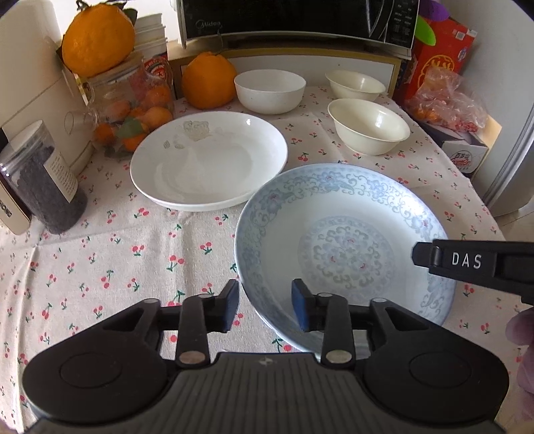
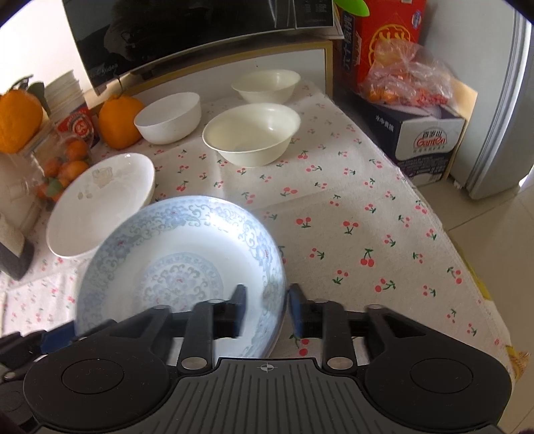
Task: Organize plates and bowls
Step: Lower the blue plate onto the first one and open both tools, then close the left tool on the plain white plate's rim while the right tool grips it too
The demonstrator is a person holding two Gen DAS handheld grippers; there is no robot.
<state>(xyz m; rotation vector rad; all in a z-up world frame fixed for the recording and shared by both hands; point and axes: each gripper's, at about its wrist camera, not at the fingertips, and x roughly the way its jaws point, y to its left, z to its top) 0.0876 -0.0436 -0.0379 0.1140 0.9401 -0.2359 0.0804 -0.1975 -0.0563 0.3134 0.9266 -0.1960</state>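
a home kitchen: microwave (image 1: 297, 20), fridge (image 2: 500, 100), cherry tablecloth (image 1: 116, 253).

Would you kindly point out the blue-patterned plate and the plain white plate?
blue-patterned plate (image 1: 347, 253), left wrist view, centre medallion.
plain white plate (image 1: 208, 163), left wrist view, inner well.

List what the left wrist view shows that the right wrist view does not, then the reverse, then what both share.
Only the left wrist view: a clear jar of dark contents at the left, the left tongs straddling the blue-patterned plate's near-left rim, with a gap visible at each pad, and the right tongs' arm marked DAS.

Only the right wrist view: the right tongs straddling that plate's right rim, and the tiled floor.

Both: blue-patterned plate, white plate, three bowls, the nearest cream, oranges, microwave, cherry-print tablecloth.
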